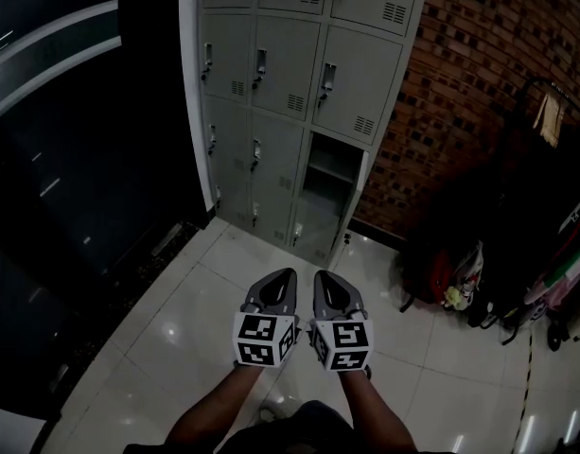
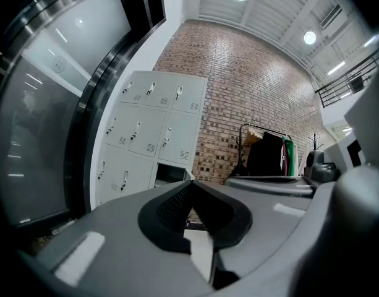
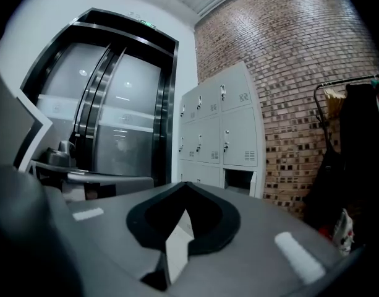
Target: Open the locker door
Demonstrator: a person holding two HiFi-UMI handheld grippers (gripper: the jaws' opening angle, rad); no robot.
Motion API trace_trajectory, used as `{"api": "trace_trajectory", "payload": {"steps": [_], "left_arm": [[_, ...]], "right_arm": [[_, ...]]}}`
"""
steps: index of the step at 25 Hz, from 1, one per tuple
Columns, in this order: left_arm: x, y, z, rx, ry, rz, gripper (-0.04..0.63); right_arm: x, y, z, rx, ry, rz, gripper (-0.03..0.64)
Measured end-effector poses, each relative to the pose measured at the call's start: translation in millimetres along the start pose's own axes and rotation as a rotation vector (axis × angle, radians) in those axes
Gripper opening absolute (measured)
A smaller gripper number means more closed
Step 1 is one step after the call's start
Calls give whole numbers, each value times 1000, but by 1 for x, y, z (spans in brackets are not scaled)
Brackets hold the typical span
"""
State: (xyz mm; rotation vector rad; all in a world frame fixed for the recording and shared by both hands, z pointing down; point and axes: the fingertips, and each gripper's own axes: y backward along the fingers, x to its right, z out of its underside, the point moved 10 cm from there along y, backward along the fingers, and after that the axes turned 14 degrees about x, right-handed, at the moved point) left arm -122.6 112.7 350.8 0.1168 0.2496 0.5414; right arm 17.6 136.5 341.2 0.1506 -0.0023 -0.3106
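Observation:
A grey bank of lockers (image 1: 280,74) stands against the wall ahead, some way from me. One compartment (image 1: 332,170) at the lower right stands open and shows a dark inside with a shelf; the other doors are closed. My left gripper (image 1: 288,276) and right gripper (image 1: 320,278) hang side by side over the tiled floor, well short of the lockers, both shut with nothing in them. In the left gripper view the lockers (image 2: 152,135) lie beyond the meeting jaws of that gripper (image 2: 190,185). The right gripper (image 3: 184,185) also points toward the lockers (image 3: 220,129) and the open compartment (image 3: 242,179).
A brick wall (image 1: 460,83) runs to the right of the lockers. A clothes rack with dark garments (image 1: 545,206) and bags (image 1: 450,277) stands at the right. A dark curved glass door (image 1: 72,140) fills the left. Glossy white tiles (image 1: 176,329) cover the floor.

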Motion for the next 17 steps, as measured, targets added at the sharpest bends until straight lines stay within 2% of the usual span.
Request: {"api": "trace_trajectory", "payload": {"steps": [11,17], "left_arm": [[22,7,-3,-13,-31,22,5],[19,2,-2,-17,-36,25,5]], "right_arm": [[5,20,-7,11,4,-6,0],[8,16,-7,32,-18,2,0]]}}
